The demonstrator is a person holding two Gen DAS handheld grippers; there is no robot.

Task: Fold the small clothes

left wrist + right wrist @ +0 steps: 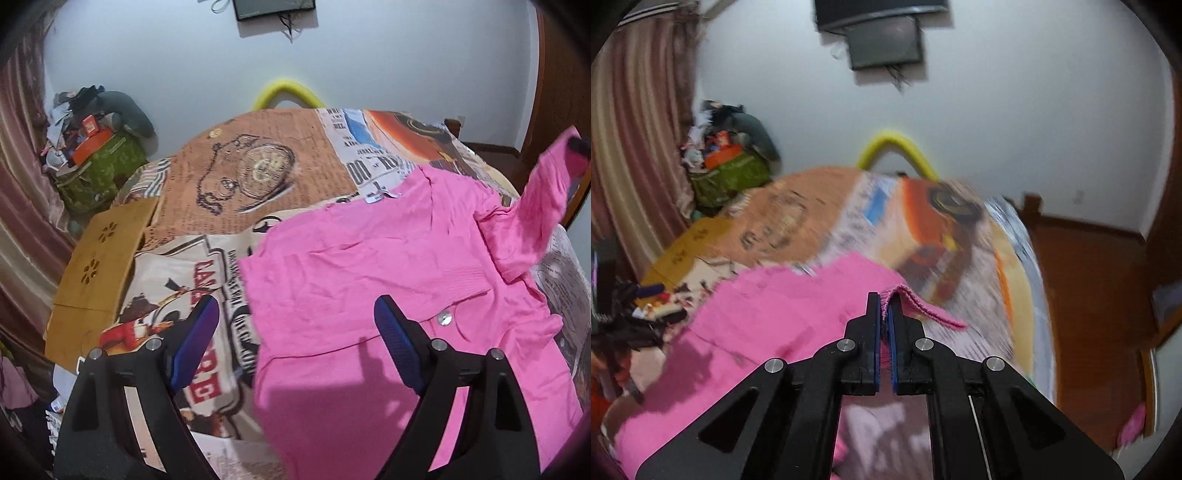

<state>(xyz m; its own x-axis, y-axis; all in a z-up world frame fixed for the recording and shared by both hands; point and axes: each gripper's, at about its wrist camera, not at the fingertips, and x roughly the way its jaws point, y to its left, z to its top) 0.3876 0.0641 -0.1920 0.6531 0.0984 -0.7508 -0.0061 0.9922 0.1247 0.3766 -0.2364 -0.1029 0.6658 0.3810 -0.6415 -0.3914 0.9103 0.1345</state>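
- Now the right gripper (882, 314) pinches a sleeve (923, 308) of the pink shirt (369, 266), lifted at 2 o'clock.
- The left gripper (295, 321) hovers wide apart, holding nothing.
- The shirt lies spread on the bed (229, 177); folding seems barely begun.

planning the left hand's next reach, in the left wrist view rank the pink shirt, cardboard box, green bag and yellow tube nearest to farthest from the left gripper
From the left gripper:
1. Pink shirt, just ahead and right.
2. Cardboard box, left on the bed.
3. Green bag, far left by the curtain.
4. Yellow tube, behind the bed's far edge.
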